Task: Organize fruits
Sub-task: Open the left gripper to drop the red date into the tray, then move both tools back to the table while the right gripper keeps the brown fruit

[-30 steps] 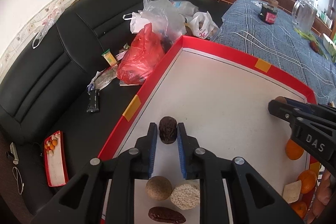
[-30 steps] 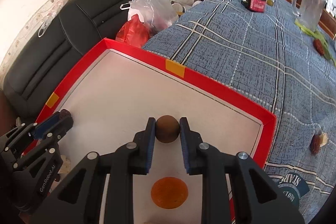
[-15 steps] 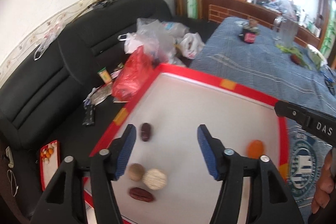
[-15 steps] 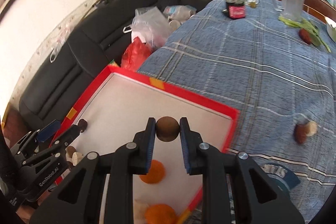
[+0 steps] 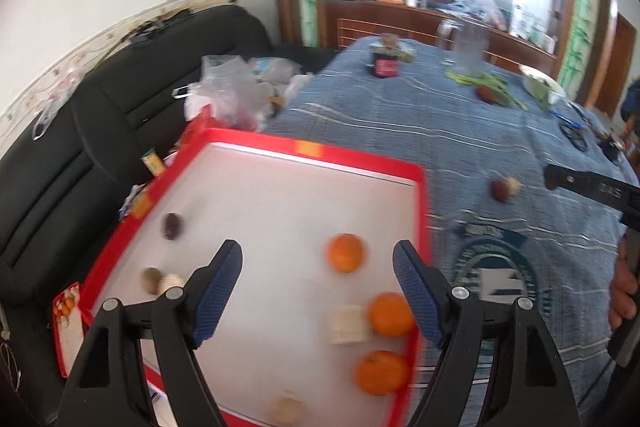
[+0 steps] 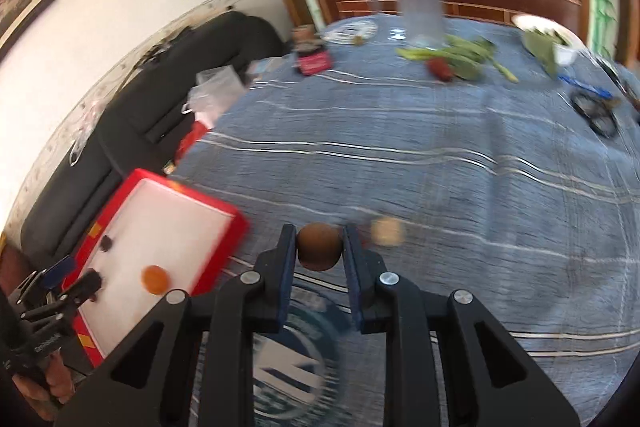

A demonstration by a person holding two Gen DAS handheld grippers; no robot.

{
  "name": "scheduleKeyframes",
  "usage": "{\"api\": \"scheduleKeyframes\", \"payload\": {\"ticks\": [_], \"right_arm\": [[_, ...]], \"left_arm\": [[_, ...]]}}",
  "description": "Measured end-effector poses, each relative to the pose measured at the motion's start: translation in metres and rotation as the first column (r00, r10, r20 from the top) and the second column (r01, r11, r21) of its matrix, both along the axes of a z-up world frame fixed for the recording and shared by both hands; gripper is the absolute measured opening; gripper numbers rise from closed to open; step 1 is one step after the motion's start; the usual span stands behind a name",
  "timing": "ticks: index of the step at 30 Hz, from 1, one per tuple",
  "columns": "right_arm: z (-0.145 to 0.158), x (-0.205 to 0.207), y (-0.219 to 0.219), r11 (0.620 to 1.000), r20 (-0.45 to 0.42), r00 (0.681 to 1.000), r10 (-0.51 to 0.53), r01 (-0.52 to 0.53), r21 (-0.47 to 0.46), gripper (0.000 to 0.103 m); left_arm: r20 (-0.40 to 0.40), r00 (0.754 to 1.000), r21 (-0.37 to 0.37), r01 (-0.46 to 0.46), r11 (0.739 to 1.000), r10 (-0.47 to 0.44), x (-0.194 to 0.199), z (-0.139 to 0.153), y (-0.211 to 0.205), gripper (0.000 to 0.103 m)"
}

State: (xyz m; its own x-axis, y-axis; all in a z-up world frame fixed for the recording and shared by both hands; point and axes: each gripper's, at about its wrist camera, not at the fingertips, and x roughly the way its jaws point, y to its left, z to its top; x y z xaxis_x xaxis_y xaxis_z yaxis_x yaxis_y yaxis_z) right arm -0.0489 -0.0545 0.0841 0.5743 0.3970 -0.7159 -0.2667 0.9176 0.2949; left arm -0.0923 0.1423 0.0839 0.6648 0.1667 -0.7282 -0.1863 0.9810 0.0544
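My left gripper (image 5: 318, 287) is open and empty, held above the red-rimmed white tray (image 5: 360, 157). On the tray lie three oranges (image 5: 346, 253), a dark fruit (image 5: 172, 225), a brown fruit (image 5: 151, 277) and pale pieces (image 5: 347, 319). My right gripper (image 6: 319, 253) is shut on a round brown fruit (image 6: 319, 246) and holds it above the blue tablecloth (image 6: 420, 155), to the right of the tray (image 6: 236, 225). A dark fruit with a pale piece (image 5: 504, 188) lies on the cloth; the pale piece shows blurred in the right wrist view (image 6: 386, 231).
A black sofa (image 5: 60, 155) with plastic bags (image 5: 224, 95) stands left of the table. On the far cloth are a dark jar (image 5: 386, 65), a glass jug (image 6: 420, 11), greens (image 6: 460, 57) and a red fruit (image 6: 440, 69). A small red tray (image 5: 66, 311) lies on the sofa.
My left gripper let go of the dark fruit, opened and rose back above the tray. My right gripper carried the brown fruit up and right, off the tray and over the cloth.
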Motion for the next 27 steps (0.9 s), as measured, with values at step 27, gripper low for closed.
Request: {"api": "scheduleKeyframes", "payload": {"ticks": [27], "right_arm": [[-0.032,0.018,-0.104,0.94,-0.098,0.962,-0.255,0.271,0.207,0.026]], "left_arm": [[-0.033,0.967,-0.025,0.252,0.967,-0.253,0.111,-0.059,-0.146,0.056]]}}
